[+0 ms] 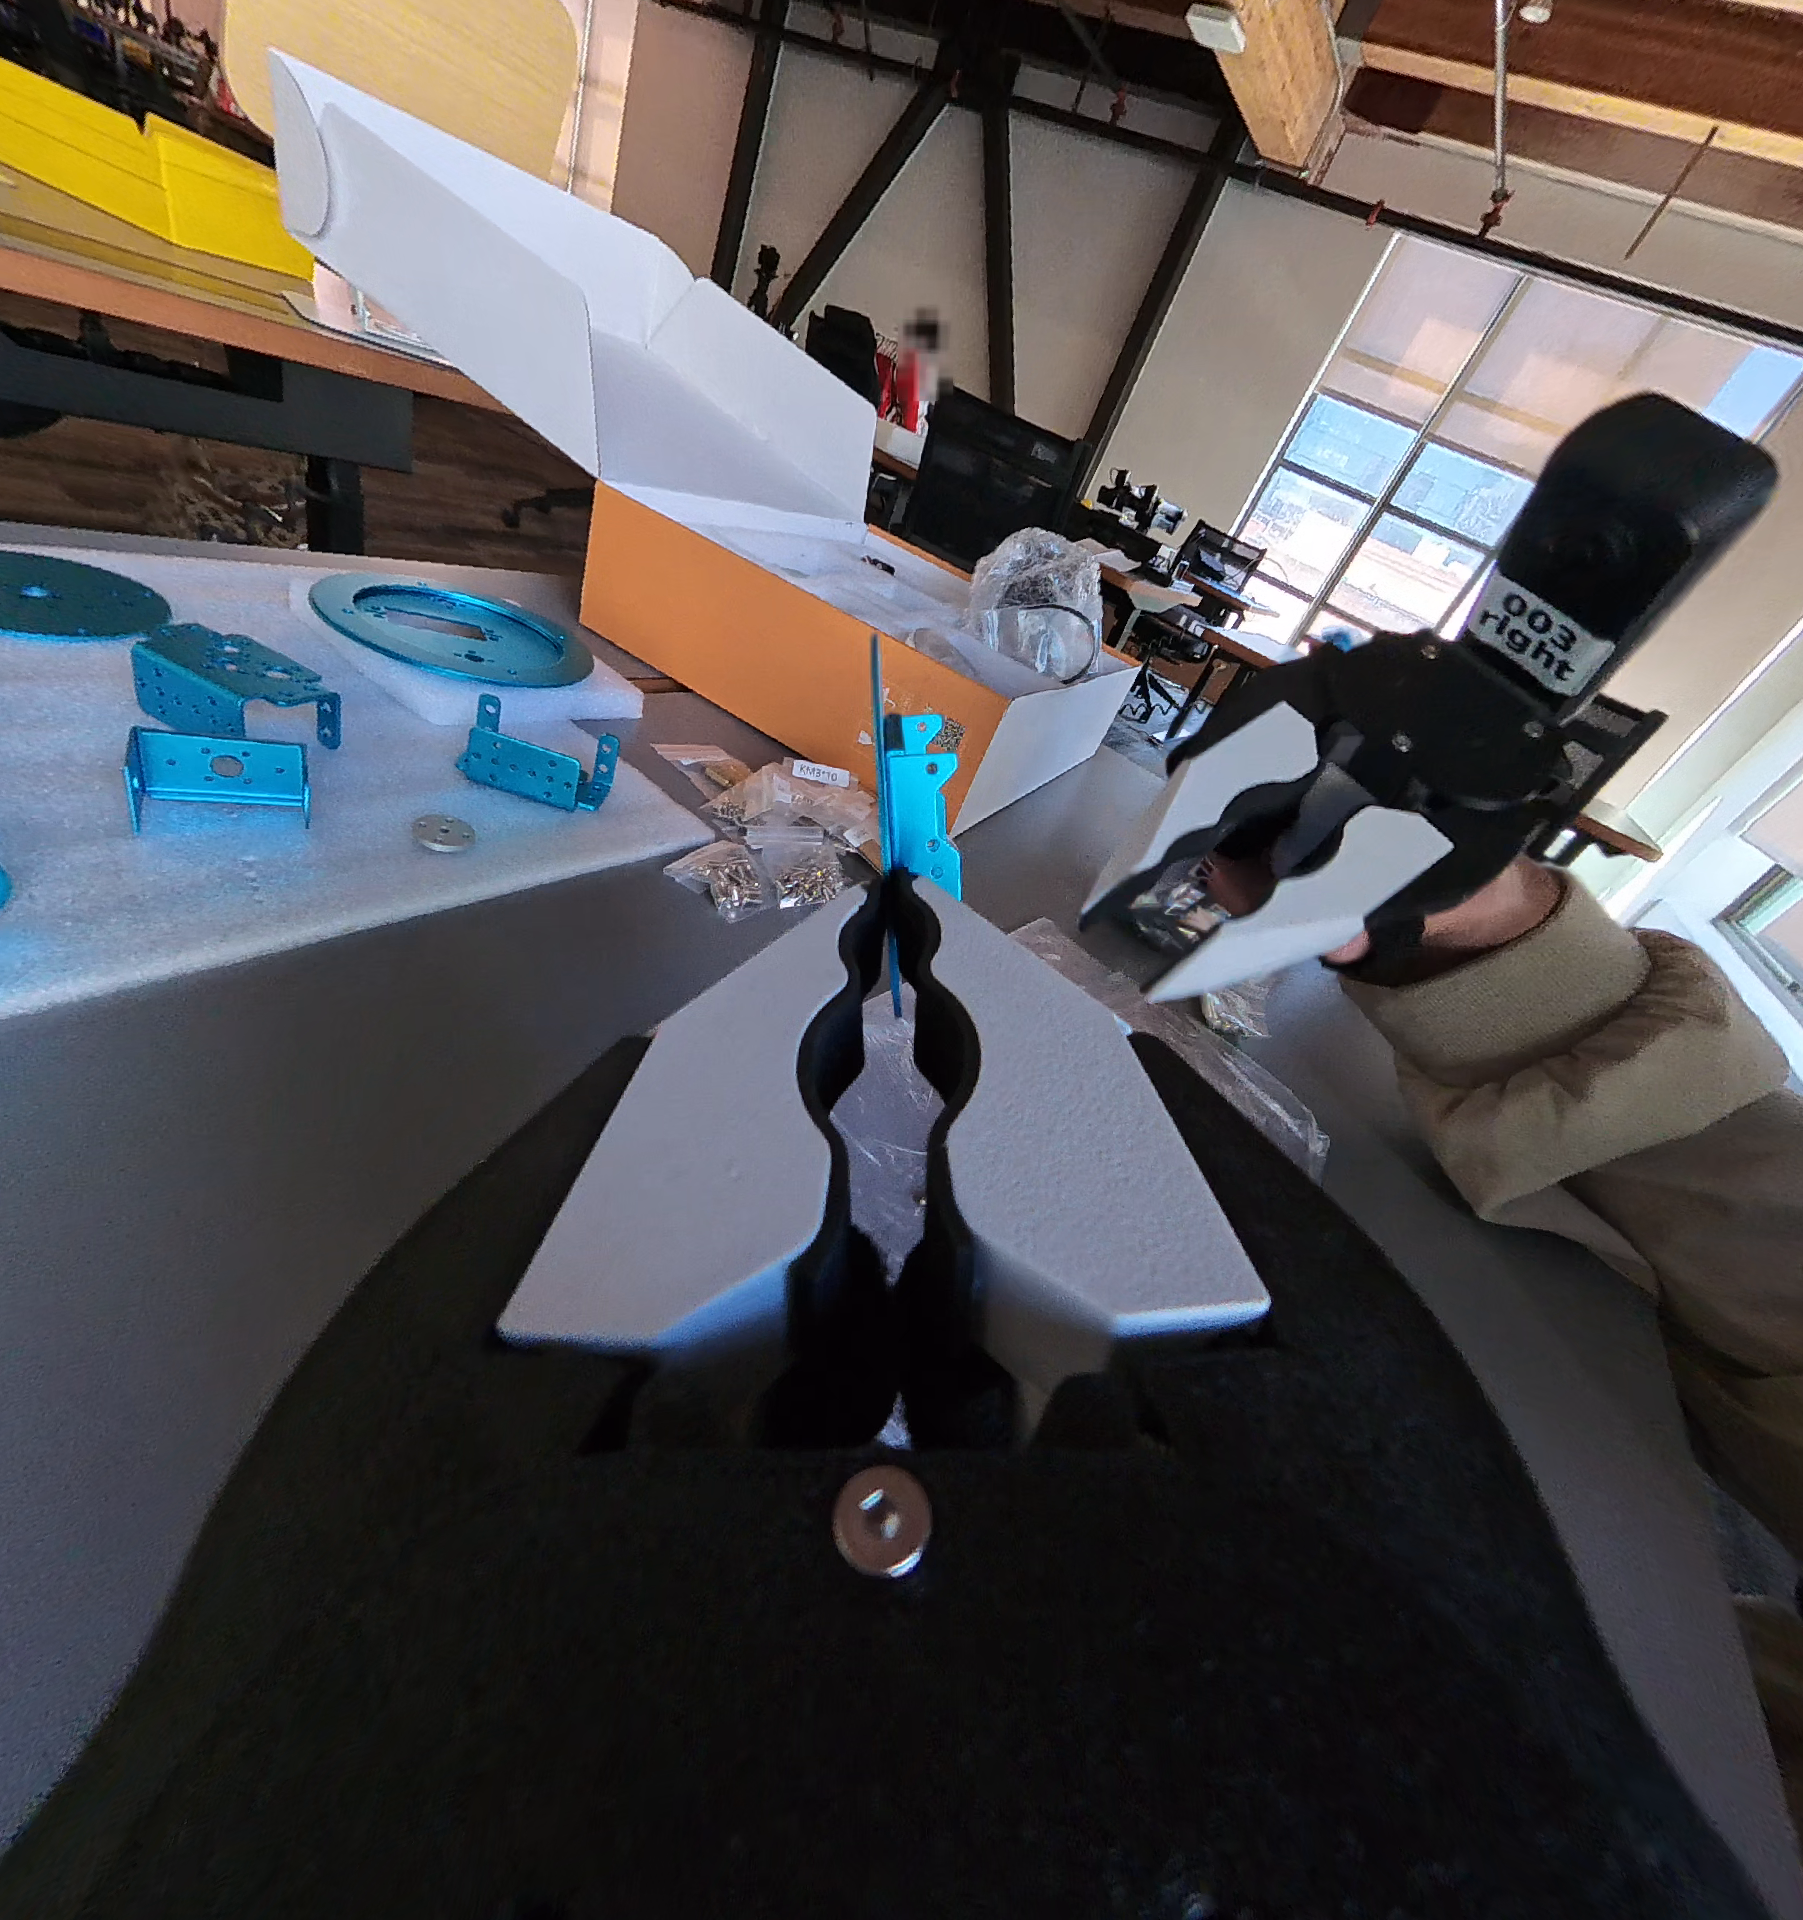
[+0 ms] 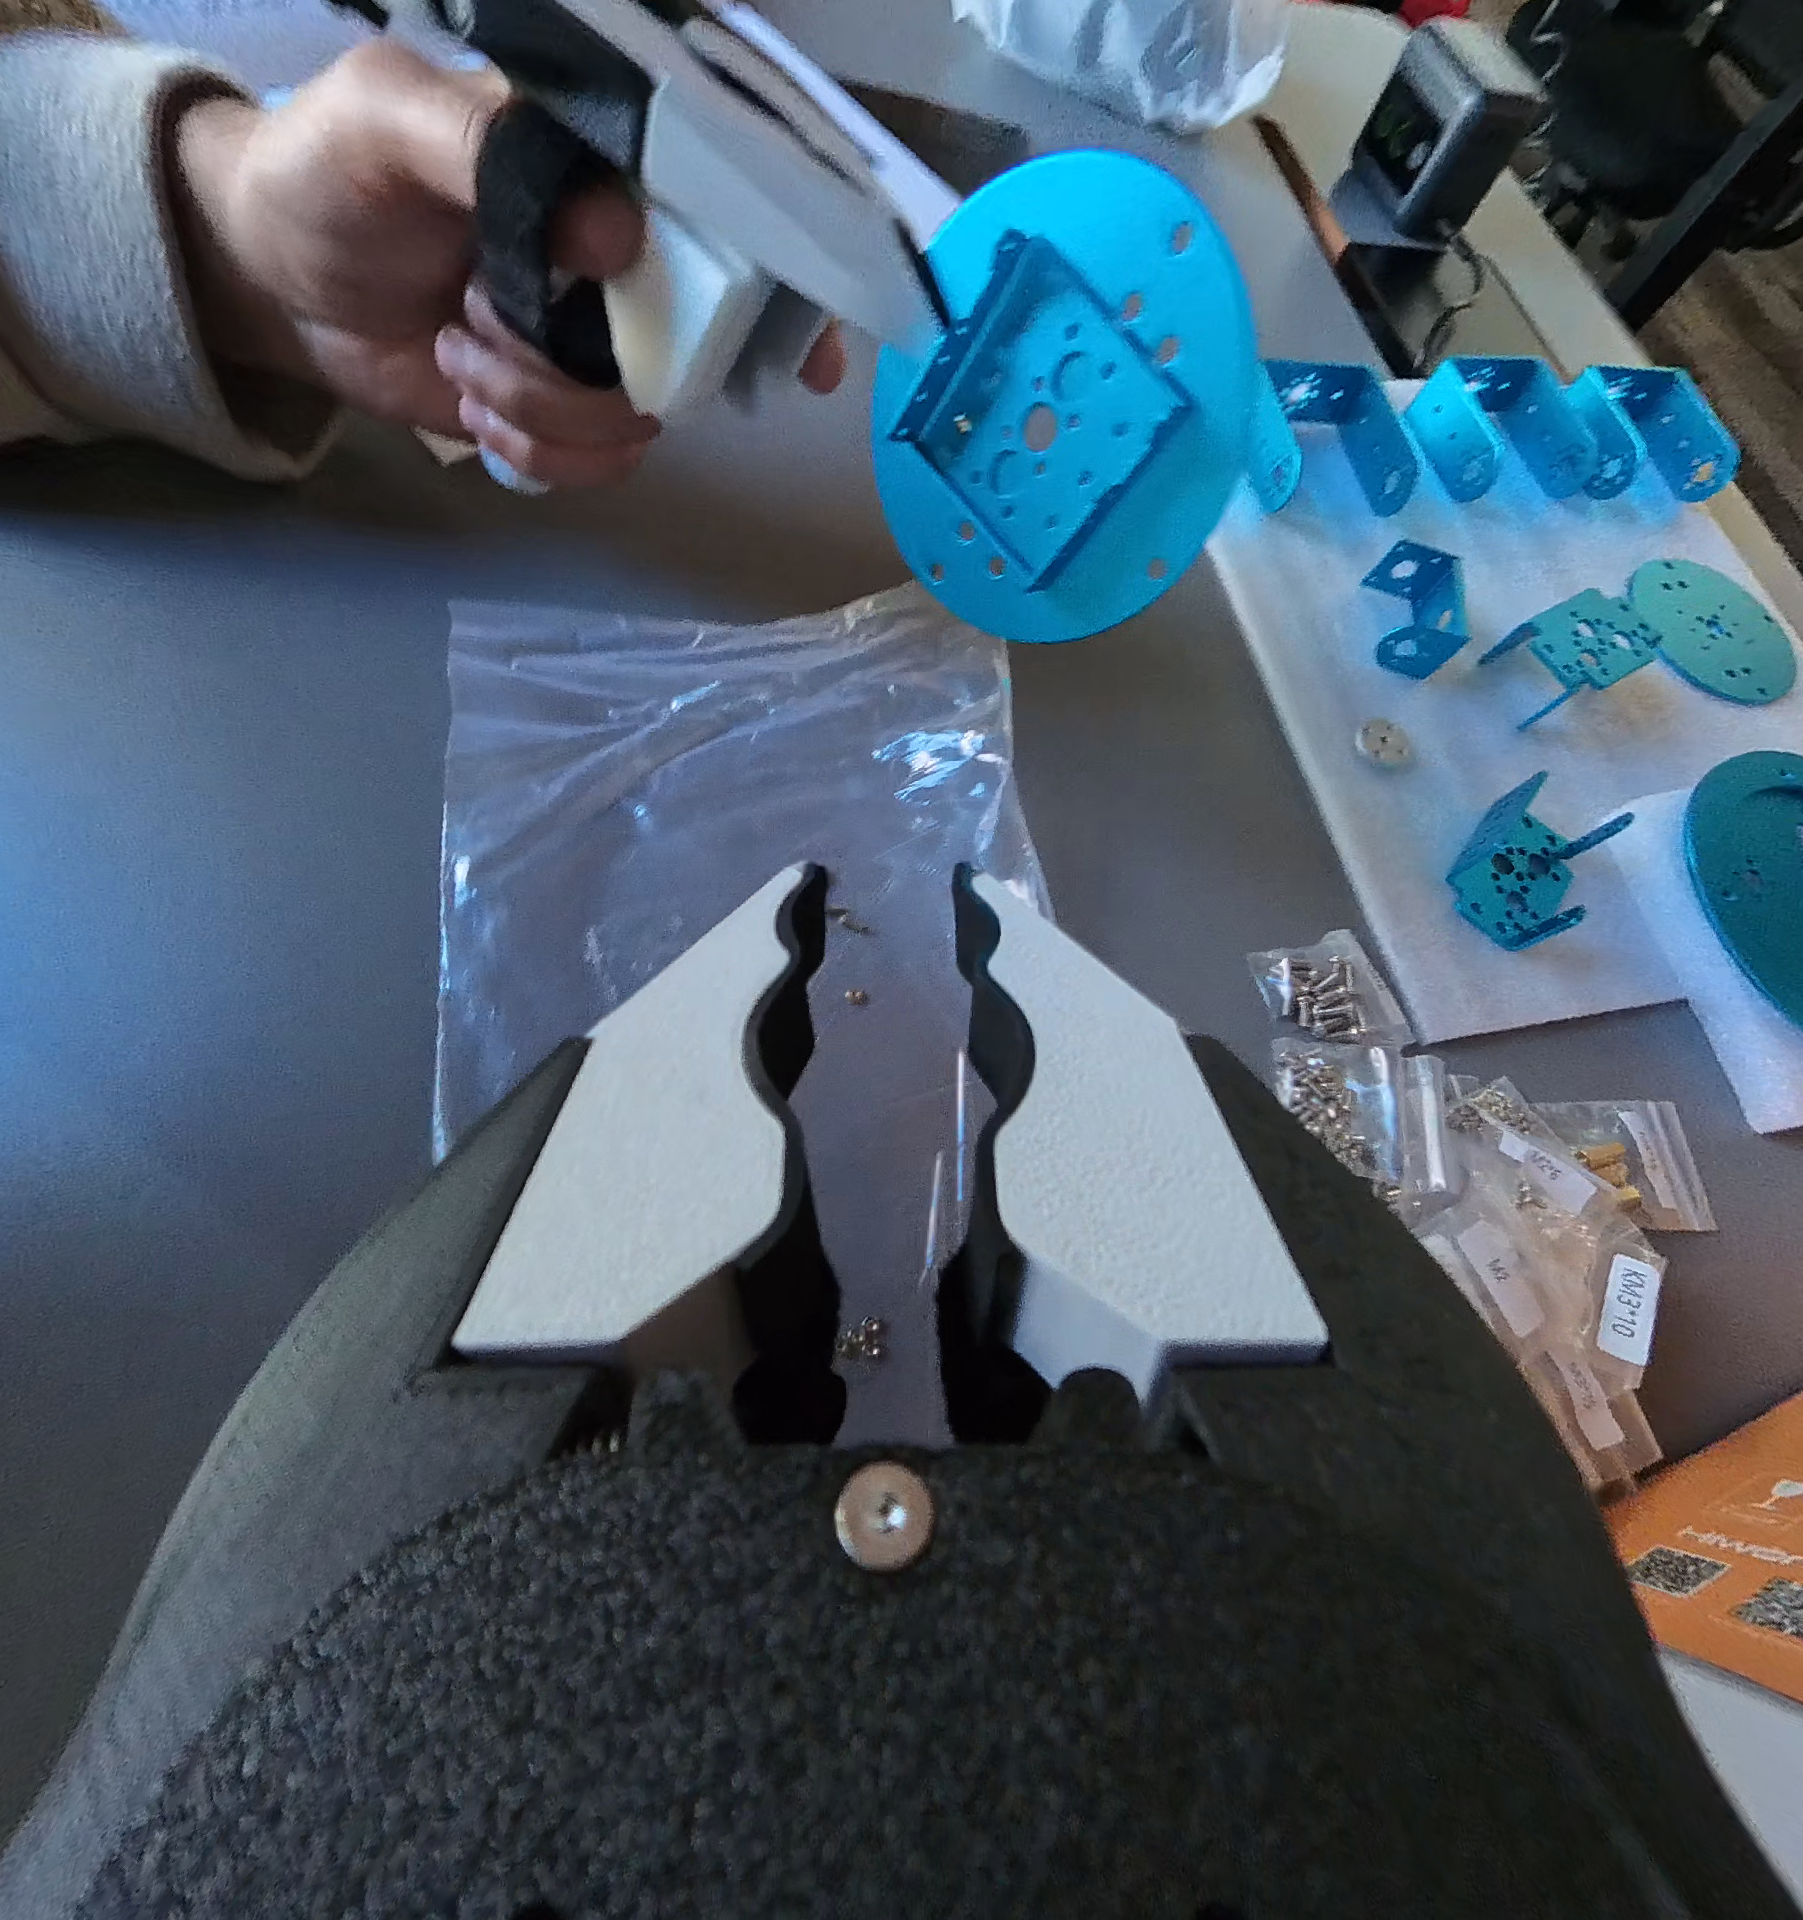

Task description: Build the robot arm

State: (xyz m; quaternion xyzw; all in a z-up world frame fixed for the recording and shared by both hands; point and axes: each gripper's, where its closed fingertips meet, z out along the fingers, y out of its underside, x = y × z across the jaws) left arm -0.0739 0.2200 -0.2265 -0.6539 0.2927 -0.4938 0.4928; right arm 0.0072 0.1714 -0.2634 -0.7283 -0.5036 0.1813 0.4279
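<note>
**Blue disc pinched by its rim, held in the air**

Blue disc point(image 2: 1058, 416) with square bracket point(image 2: 1048, 416) on its face, held over clear bag point(image 2: 720, 790) on tabletop point(image 2: 201, 779). Left hand-held gripper point(image 1: 892, 883) clamped on rim; disc edge-on to it, face toward right hand-held gripper point(image 2: 886, 883), fingers apart, empty. Thin edge grip: disc may pivot or slip.

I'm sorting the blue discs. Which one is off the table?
The blue disc with a square bracket on its face, clamped at its edge by the left gripper; the other discs lie on white foam.
</note>
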